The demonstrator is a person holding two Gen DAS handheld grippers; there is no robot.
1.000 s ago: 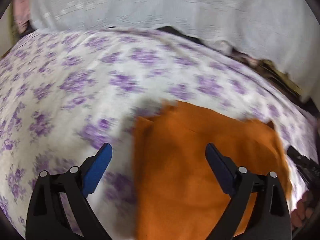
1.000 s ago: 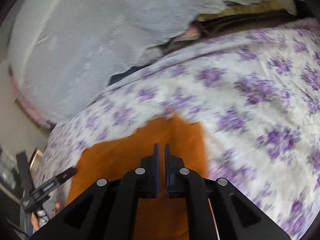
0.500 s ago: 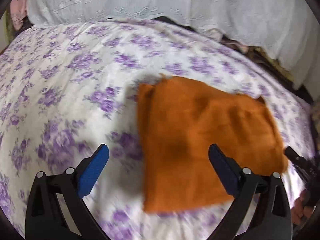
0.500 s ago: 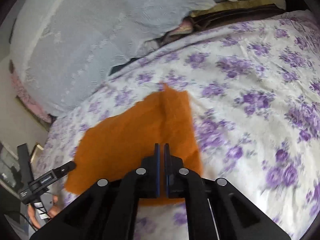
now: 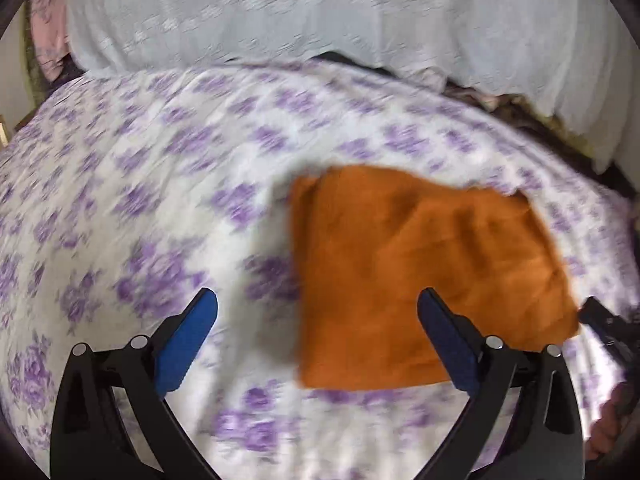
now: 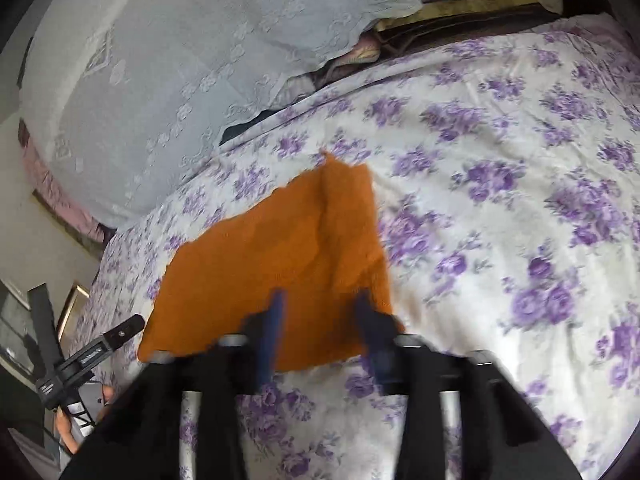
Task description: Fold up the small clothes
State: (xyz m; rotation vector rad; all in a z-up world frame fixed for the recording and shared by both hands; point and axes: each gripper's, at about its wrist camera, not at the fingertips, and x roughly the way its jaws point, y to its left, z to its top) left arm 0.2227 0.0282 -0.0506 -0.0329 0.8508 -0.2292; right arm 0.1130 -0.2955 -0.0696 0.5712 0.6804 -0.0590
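Note:
A folded orange cloth (image 5: 416,272) lies flat on the bed's purple-flowered sheet (image 5: 140,184). My left gripper (image 5: 316,312) hovers above the cloth's near left edge with its jaws wide open and nothing between them. The same orange cloth (image 6: 276,264) shows in the right wrist view, its near edge under my right gripper (image 6: 320,312). That gripper's jaws are opening, blurred by motion, and hold nothing; the cloth lies below them.
A white lace cover (image 5: 320,20) drapes over bedding at the far side, seen too as the lace cover (image 6: 180,60). The other gripper's tip (image 6: 120,332) and a hand (image 6: 68,428) show at the lower left. The flowered sheet (image 6: 520,200) spreads right.
Both grippers have drawn back from the cloth, so it lies farther ahead and whole in view. The right gripper's jaws, shut before, have parted. The left stays open.

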